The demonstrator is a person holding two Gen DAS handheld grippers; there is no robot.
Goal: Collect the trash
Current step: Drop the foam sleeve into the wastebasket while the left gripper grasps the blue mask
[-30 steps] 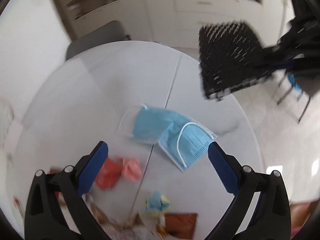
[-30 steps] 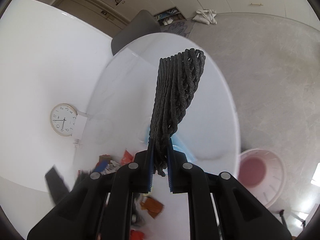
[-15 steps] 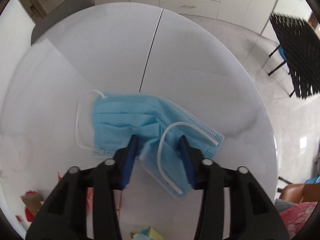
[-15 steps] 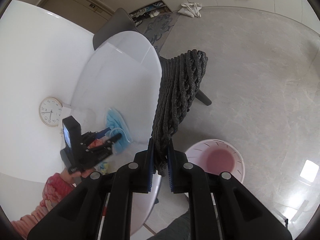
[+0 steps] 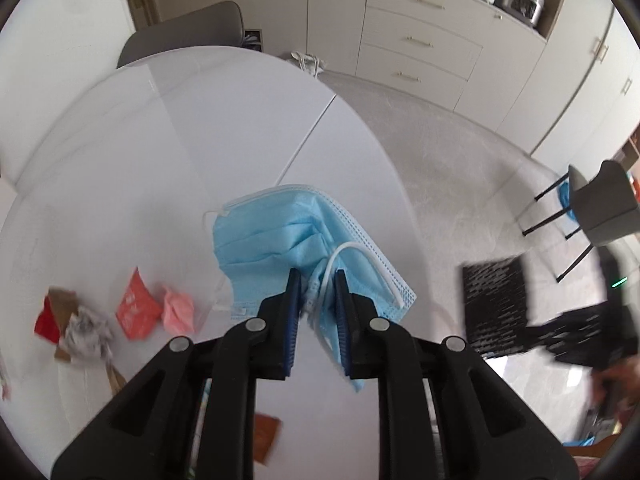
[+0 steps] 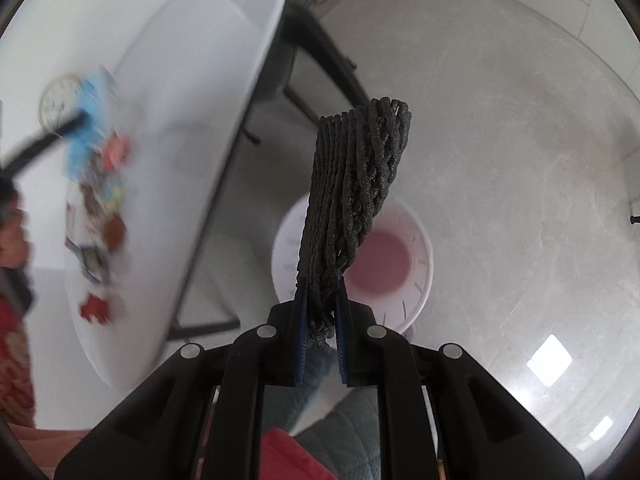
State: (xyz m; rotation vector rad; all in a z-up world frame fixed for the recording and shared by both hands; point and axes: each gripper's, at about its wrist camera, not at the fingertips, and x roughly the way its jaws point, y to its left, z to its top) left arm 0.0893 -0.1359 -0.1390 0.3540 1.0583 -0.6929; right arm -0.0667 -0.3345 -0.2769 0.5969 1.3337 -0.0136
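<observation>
My left gripper (image 5: 317, 300) is shut on blue face masks (image 5: 276, 240) and holds them lifted above the white round table (image 5: 160, 140). My right gripper (image 6: 321, 312) is shut on a folded black mesh mat (image 6: 352, 184) and holds it over the floor, above a white bin with a pink bottom (image 6: 384, 264). The mat and right gripper also show blurred at the right of the left wrist view (image 5: 496, 300). Red, pink and brown wrappers (image 5: 136, 312) lie on the table to the left of the left gripper.
A grey chair (image 5: 188, 36) stands behind the table and another (image 5: 600, 216) on the floor at right. Cabinets (image 5: 420, 48) line the far wall. In the right wrist view the table (image 6: 192, 100) with scattered trash (image 6: 100, 208) is at left, blurred.
The left gripper closed on the masks and lifted them off the table. The right gripper carried the mat away from the table to above the bin.
</observation>
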